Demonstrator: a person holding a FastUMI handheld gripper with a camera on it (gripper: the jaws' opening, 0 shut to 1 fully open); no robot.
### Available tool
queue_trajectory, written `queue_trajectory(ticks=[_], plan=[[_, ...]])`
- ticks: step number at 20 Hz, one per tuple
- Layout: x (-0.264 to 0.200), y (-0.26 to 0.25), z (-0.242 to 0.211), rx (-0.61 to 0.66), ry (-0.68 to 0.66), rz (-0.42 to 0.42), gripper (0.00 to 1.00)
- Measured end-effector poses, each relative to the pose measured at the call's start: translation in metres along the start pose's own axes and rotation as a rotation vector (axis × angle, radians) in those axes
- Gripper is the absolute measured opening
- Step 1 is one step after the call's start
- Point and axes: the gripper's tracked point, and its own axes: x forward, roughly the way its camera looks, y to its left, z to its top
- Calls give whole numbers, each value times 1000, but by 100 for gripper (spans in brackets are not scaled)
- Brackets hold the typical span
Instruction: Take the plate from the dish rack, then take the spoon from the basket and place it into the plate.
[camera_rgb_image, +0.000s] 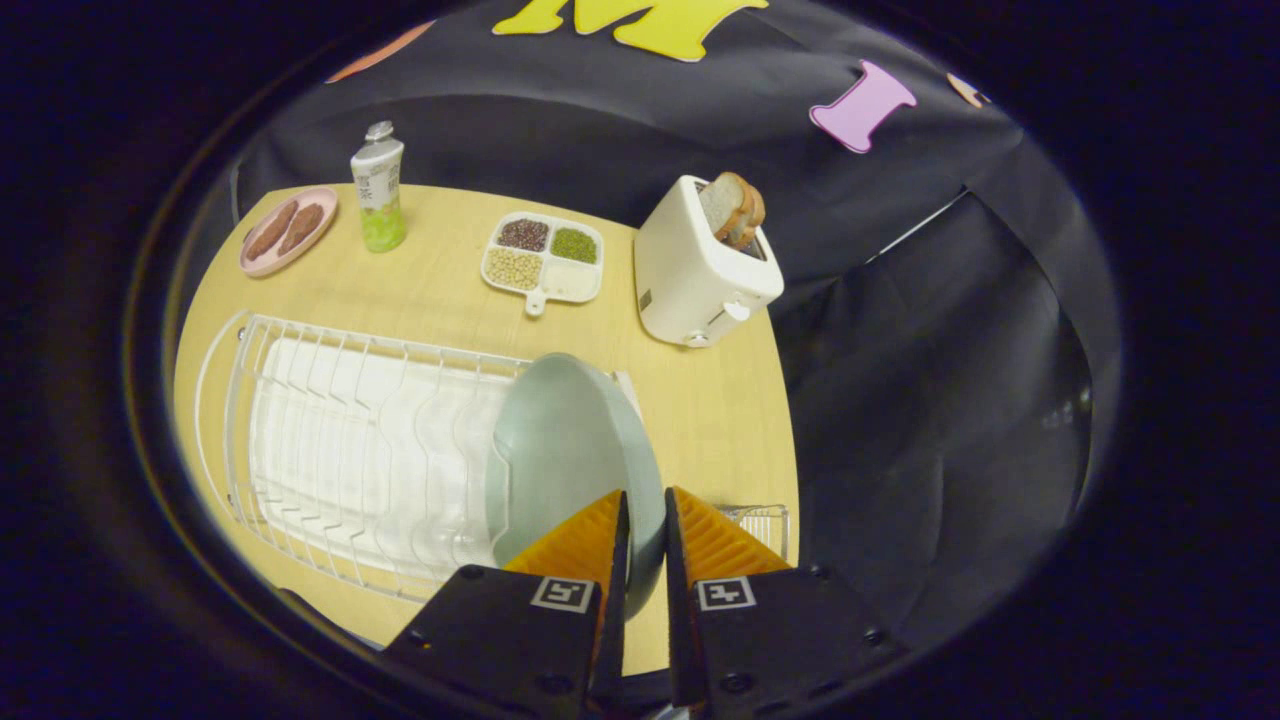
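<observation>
gripper (646, 515) nearly closed, both fingers pinching rim of plate (570, 450), held on edge at dish rack (340, 450) right end. toaster (700, 265) beyond rack; wire basket (762, 525) just right of fingers.

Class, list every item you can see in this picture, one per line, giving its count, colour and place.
plate: one, pale green, upright at the rack's end, its rim between the fingers
dish rack: one, white wire, near side of the table
basket: one, wire, just beyond the fingers
toaster: one, white, bread in its slot, far edge of the table
divided tray: one, white, holding beans, beside the toaster
bottle: one, white and green, far side
pink dish: one, beside the bottle
table: one, light wood
gripper: one, closed on the plate's rim
</observation>
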Motion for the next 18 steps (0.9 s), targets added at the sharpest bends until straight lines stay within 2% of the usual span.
queue_trajectory(ticks=[5,9,15,18], plan=[[-13,7,-4,6,-41,-27,21],[-25,15,-5,-55,-96,-120,17],[-36,18,-4,-17,-159,-207,17],[-50,0,4,22,-229,-302,17]])
